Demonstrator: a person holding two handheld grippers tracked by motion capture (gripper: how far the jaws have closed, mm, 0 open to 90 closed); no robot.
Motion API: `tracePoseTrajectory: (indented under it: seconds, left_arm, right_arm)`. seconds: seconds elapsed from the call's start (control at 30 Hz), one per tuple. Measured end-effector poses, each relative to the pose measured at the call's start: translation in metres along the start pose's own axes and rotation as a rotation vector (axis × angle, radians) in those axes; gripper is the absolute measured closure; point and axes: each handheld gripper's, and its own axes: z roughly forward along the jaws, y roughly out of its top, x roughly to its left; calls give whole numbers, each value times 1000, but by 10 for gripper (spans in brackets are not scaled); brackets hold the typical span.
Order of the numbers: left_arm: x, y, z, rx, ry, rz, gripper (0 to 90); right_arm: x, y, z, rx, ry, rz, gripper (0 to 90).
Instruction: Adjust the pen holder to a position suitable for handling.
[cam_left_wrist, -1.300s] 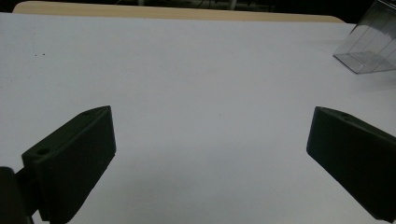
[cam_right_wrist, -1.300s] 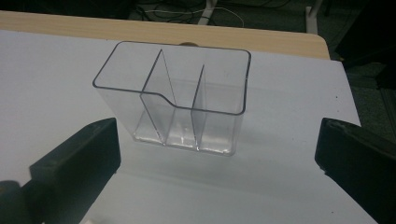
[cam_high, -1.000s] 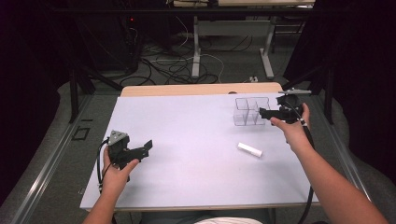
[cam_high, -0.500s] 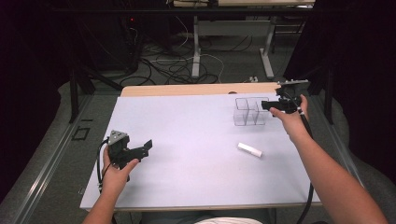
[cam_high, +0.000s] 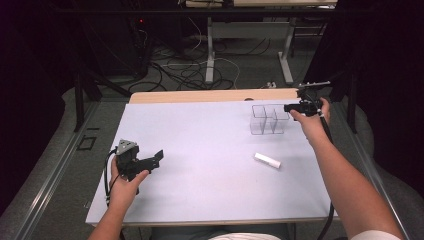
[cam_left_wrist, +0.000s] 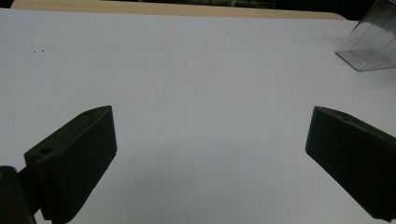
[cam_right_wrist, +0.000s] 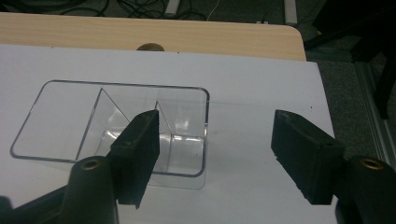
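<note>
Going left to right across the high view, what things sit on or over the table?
Left gripper → white cylinder → right gripper. The clear divided container overlaps the cylinder's span, so I leave it out.

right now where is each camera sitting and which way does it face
High view: above the person's side, looking forward and down at the table; both forearms, left tongs and right tongs show.
Left gripper view: low over the table, looking across it between open jaws toward the clear box.
Right gripper view: above the table's far corner, looking down between open jaws at the clear box.
All three views share the clear box.
</note>
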Motion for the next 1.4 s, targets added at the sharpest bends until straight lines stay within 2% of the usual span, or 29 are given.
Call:
tracePoseTrajectory:
  seconds: [0.03, 0.1, 0.2, 0.4, 0.67, 1.03, 1.17, 1.2, 1.4]
  left_arm:
    - [0, 0, 0, 0, 0, 4, 22]
    - [0, 0, 0, 2, 1, 3, 22]
    - [0, 0, 1, 6, 3, 0, 22]
    - [0, -1, 1, 6, 4, -8, 24]
    - [0, -1, 2, 6, 8, -12, 28]
    - [0, -2, 2, 9, 8, -13, 30]
    - [0, -2, 3, 12, 7, -11, 30]
    - [0, -2, 3, 9, 7, -12, 31]
    - [0, -2, 3, 12, 5, -13, 31]
  right_arm:
    - [0, 0, 3, 22, 3, 13, 389]
    - [-2, 0, 7, 29, -1, -6, 424]
    - [-2, -1, 12, 48, -1, 7, 476]
    - [-3, -2, 20, 55, 26, 2, 606]
    - [-2, -2, 32, 79, 41, 4, 688]
    - [-1, -5, 42, 112, 19, -4, 790]
    - [-1, -5, 43, 128, 18, 18, 832]
    - [-1, -5, 43, 132, 24, 36, 862]
    - [1, -5, 42, 136, 8, 41, 882]
